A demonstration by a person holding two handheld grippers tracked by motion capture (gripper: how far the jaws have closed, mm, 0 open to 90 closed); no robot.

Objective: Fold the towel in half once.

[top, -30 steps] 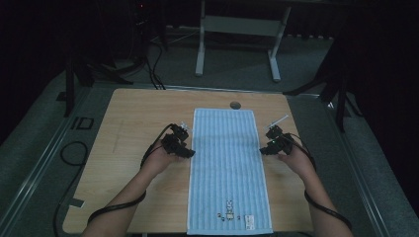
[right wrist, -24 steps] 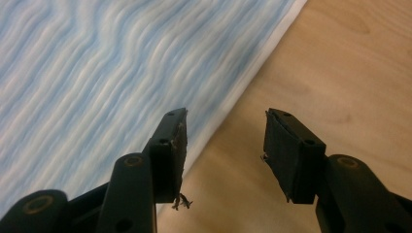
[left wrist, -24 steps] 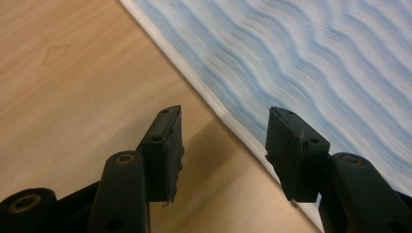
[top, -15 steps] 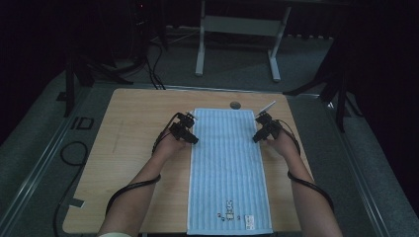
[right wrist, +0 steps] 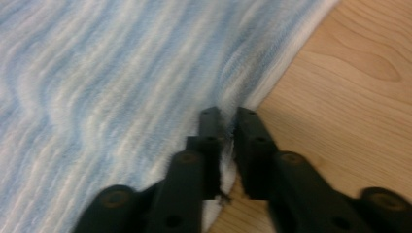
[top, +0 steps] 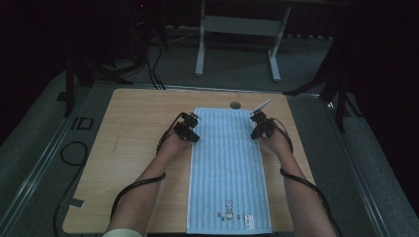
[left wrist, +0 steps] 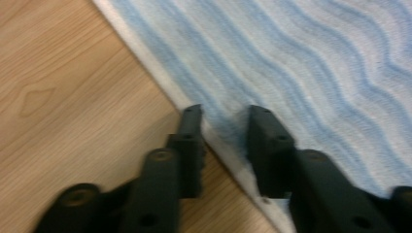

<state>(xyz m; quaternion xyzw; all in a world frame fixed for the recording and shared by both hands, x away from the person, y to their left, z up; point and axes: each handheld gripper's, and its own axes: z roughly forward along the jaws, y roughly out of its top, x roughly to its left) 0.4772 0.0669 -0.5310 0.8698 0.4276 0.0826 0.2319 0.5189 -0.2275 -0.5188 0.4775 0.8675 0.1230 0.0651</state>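
On the wooden table [top: 133, 148] a long blue-striped towel [top: 228, 163] lies flat, running from the far edge toward the person, w/ a small bunny print [top: 228, 208] and a label near the close end. Both grippers are down at its far corners, one per long edge.

Left gripper [top: 191, 132] sits at the towel's left edge; in the left gripper view [left wrist: 226, 131] its jaws straddle the white hem [left wrist: 160, 80], one on bare wood, one on the cloth, w/ a bump of fabric bunched betw them. They've just been closing, but a gap remains and I can't say the pads are really pressing yet, so I'd call it not quite clamped.

Right gripper [top: 258, 129] is at the opposite edge; the right gripper view [right wrist: 228, 121] shows jaws nearly together w/ the hem pinched up betw them, fibres squeezed in the slit. It's just been closing too and looks clamped on the towel.

Progress, as I judge it: approx the opening step of a fold. Towel is spread and smooth, corners reached, right side pinched, left side almost. Nothing lifted yet, no crease anywhere, cloth full length on the table. Left to do: finish the left pinch, raise both corners together, carry them toward the near end, lay them down, prob fold again
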